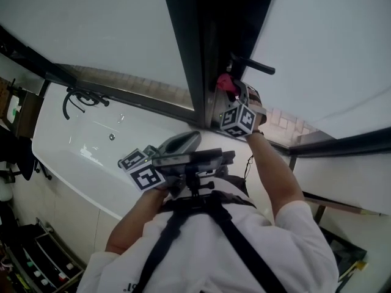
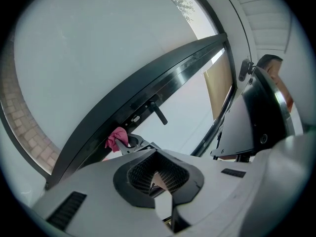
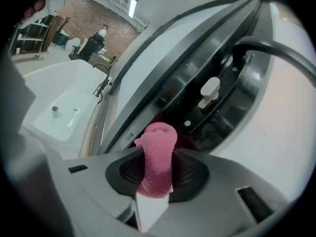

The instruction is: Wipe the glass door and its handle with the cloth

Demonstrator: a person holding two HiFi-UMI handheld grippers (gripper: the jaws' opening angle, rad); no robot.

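By door frame, right gripper clamped on pink cloth.

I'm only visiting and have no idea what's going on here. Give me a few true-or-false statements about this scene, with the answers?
1. The right gripper is shut on a pink cloth. True.
2. The left gripper is up at the door handle. False: it hangs low by the person's chest; the right one is up there.
3. A white bathtub sits left of the dark door frame. True.
4. The cloth is blue. False: it is pink.
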